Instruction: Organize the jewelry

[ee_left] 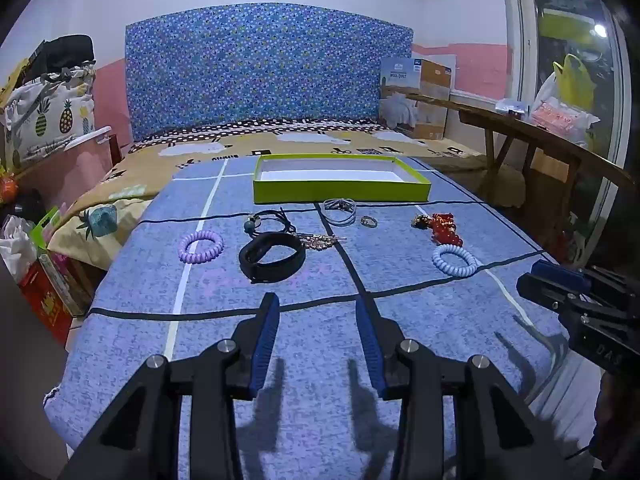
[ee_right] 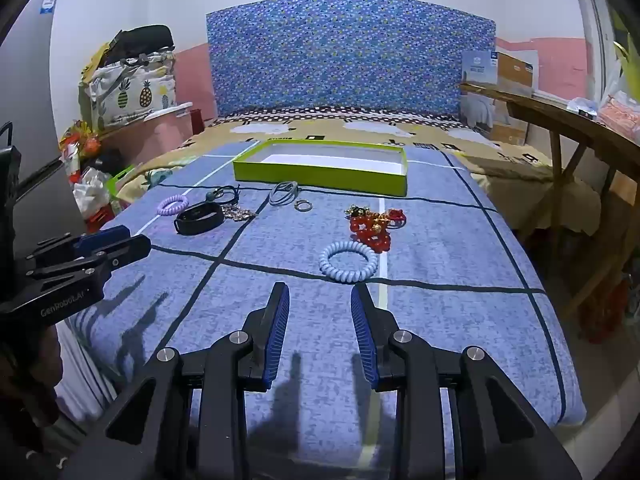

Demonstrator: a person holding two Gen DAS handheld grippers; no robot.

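Nothing is gripped yet. The left gripper (ee_left: 316, 300) is held with its jaws spread apart and empty, low over the blue sheet (ee_left: 320, 360), and the right gripper (ee_right: 320, 292) is spread and empty too. Each one is seen at the edge of the other's view, so they're fairly near each other.

Just ahead of the right one, a pale blue coil band (ee_right: 348, 261) is laid flat, with a heap of red beads (ee_right: 372, 226) right behind it. Ahead of the left one, a black band (ee_left: 272, 257) is laid beside a purple coil (ee_left: 201, 246), with a gold clip (ee_left: 316, 241) touching the black band's far side. Further back, a dark cord (ee_left: 272, 220), grey bands (ee_left: 340, 211) and a small ring (ee_left: 369, 221) are scattered, and the green box (ee_left: 340, 194) is parked behind everything, empty as far as can be seen.

Stuff that could probably go wrong: the sheet is soft, so fabric could get pinched along with a piece. The clip could get dragged along with the black band. The beads look tangled, so something could be dropped short of the box.
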